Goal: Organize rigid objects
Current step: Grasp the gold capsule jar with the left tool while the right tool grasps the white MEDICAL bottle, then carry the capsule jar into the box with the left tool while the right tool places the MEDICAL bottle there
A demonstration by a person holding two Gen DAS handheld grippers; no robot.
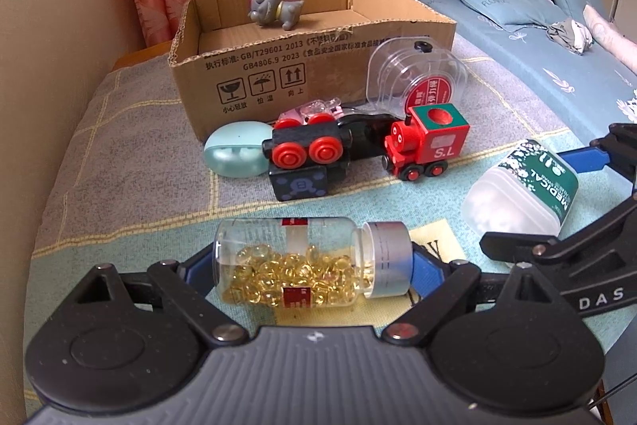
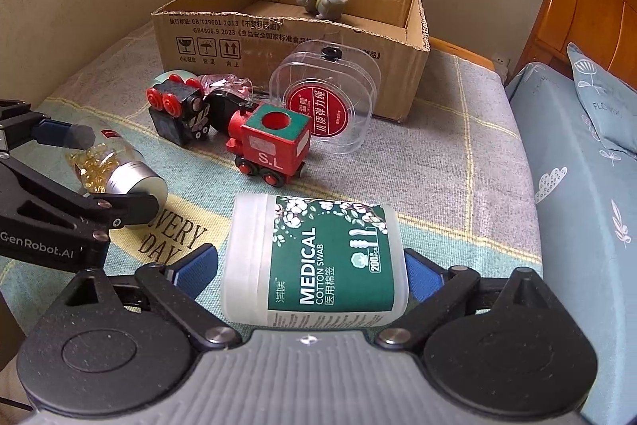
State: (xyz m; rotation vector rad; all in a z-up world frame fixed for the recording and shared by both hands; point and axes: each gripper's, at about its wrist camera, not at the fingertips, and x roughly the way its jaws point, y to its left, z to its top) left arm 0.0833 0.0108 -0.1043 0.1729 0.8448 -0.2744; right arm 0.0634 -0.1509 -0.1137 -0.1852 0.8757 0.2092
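A clear pill bottle (image 1: 302, 265) with yellow capsules and a silver cap lies crosswise in my left gripper (image 1: 310, 267). One blue pad presses its base and the other its cap, so the gripper is shut on it. The right wrist view shows that same gripper (image 2: 99, 168) on the bottle (image 2: 107, 162) at the left. A white cotton swab jar (image 2: 314, 261) with a green label lies on its side between the fingers of my right gripper (image 2: 310, 265). A thin gap shows at the left pad (image 2: 197, 263), so this gripper is open. The jar (image 1: 517, 186) also appears in the left wrist view.
An open cardboard box (image 1: 318, 62) stands at the back with a grey toy figure (image 1: 274, 6) in it. In front lie a red toy train (image 1: 426, 146), a black wagon with red wheels (image 1: 306, 150), a teal egg-shaped case (image 1: 235, 154) and a clear spool case (image 1: 418, 74). Pillows lie on the right.
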